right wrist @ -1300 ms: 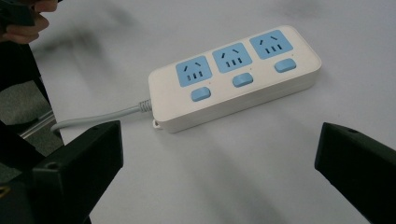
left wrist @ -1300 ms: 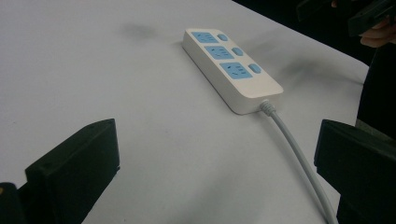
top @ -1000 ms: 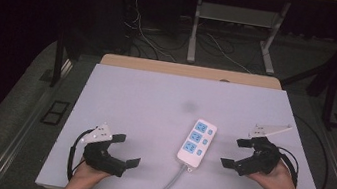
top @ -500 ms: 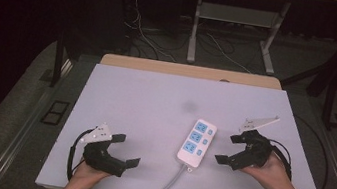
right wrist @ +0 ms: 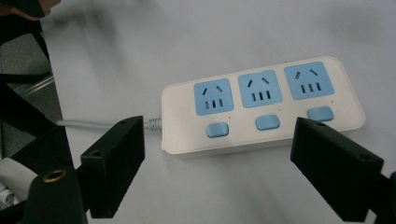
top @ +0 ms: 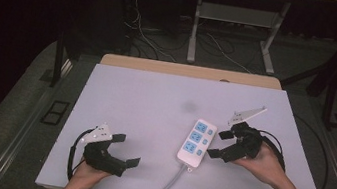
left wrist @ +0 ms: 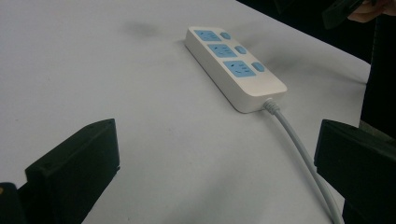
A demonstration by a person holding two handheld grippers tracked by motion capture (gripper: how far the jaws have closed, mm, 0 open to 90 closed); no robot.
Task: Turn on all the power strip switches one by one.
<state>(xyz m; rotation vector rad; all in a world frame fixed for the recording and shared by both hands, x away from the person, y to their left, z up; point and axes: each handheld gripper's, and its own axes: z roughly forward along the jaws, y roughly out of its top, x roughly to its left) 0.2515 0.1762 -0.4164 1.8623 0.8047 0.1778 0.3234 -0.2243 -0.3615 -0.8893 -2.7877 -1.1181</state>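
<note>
A white power strip (top: 195, 141) with three blue sockets and blue switches lies right of centre on the white table (top: 155, 102), and its grey cable (top: 167, 188) runs off the near edge. My right gripper (top: 218, 143) sits just right of the strip. Its jaws have just been closing a little but stay open. In the right gripper view the jaws (right wrist: 217, 140) flank the strip's (right wrist: 261, 107) switch side without touching it. My left gripper (top: 127, 150) rests open at the near left, well away from the strip (left wrist: 233, 65), with nothing between its jaws (left wrist: 217, 140).
A wooden strip (top: 190, 71) borders the table's far edge. Behind it, loose cables (top: 140, 29) and metal frame legs (top: 195, 33) stand on the dark floor. The strip's cable (left wrist: 299, 149) crosses the table in front of the left gripper.
My right gripper has moved left, up to the power strip, and its jaws have narrowed slightly. The left gripper and the strip have stayed put.
</note>
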